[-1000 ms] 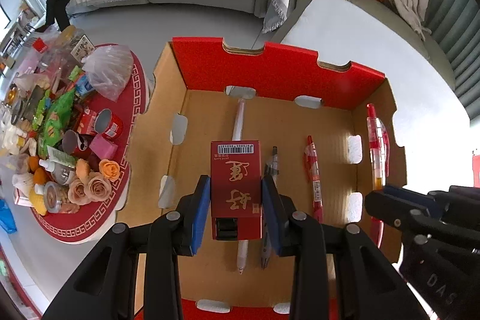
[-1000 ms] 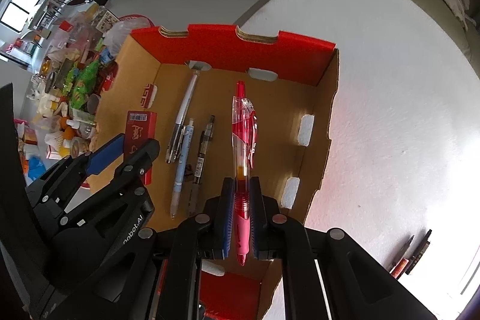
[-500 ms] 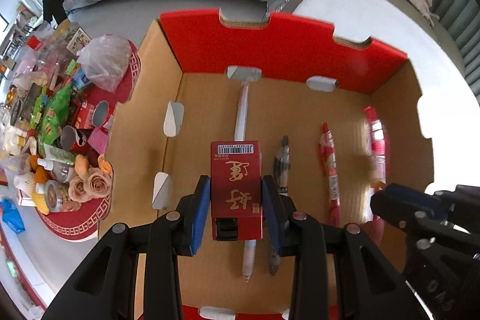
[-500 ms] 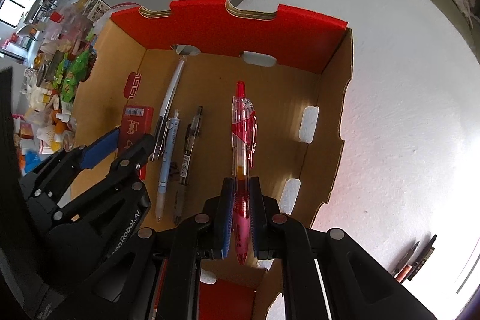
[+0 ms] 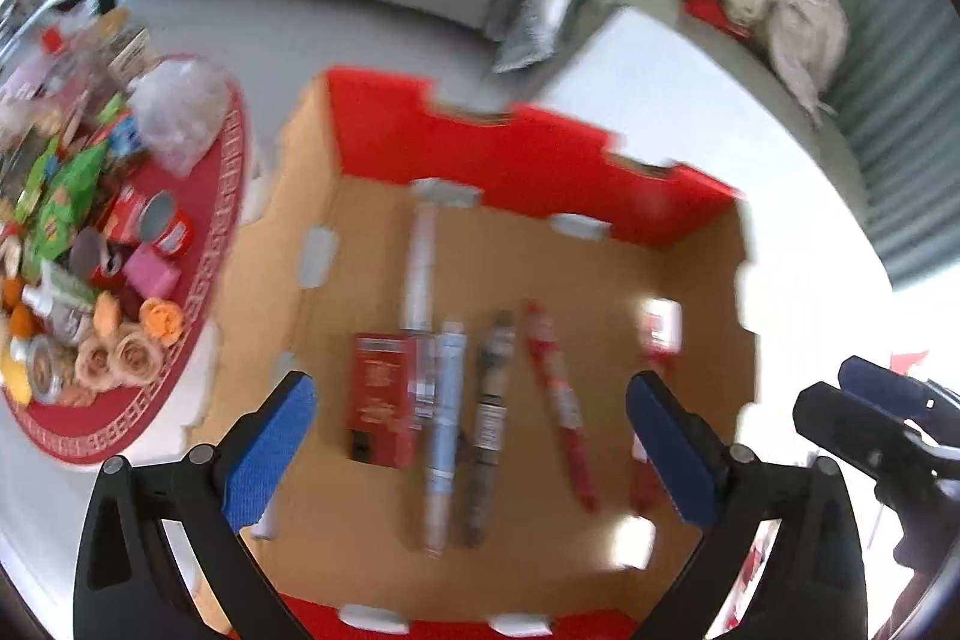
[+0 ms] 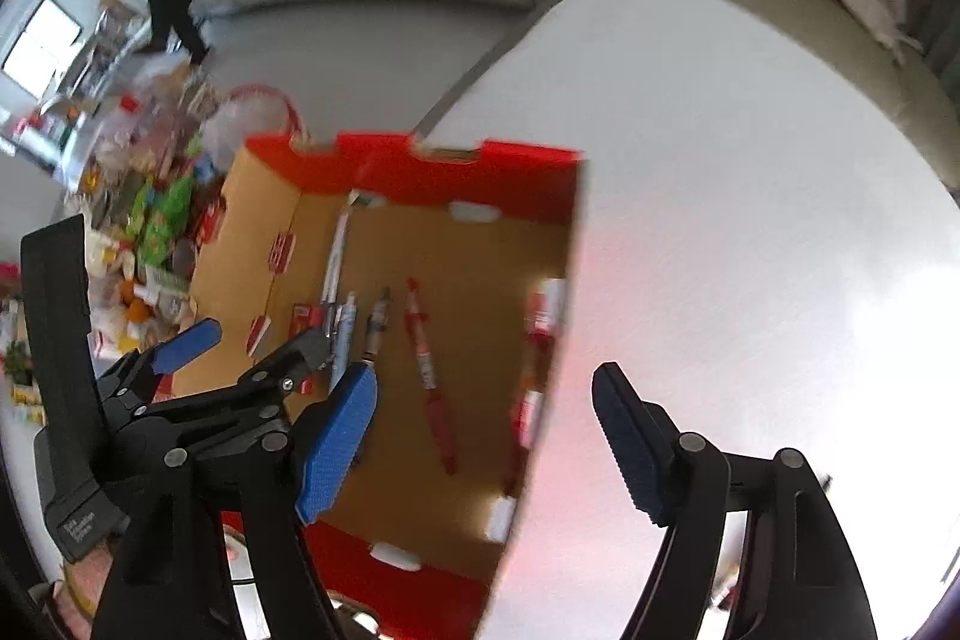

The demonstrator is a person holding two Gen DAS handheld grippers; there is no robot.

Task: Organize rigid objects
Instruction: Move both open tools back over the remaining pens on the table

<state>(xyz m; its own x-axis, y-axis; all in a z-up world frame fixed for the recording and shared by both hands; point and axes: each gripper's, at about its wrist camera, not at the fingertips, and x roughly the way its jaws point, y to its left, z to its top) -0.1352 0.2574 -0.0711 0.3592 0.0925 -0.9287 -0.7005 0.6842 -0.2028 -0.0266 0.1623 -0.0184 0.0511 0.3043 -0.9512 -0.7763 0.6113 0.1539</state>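
inside the cardboard box [image 5: 738, 292], the red pack [image 5: 381, 400] lies flat beside the pens, below the left gripper [image 5: 468, 436]; its jaws have just opened wide, empty. right gripper [image 6: 486, 436] jaws just opened too; red pen [image 6: 528, 394] lies by the box's right wall.

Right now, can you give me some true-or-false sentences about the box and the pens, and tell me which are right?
1. The small red box lies inside the cardboard box. True.
2. The left gripper is squeezing the small red box. False: its fingers have just been opening and stand wide with nothing between them.
3. The right gripper holds a red pen. False: it has just been opening and is empty; the red pen lies in the cardboard box.
4. A light blue pen lies beside the small red box. True.
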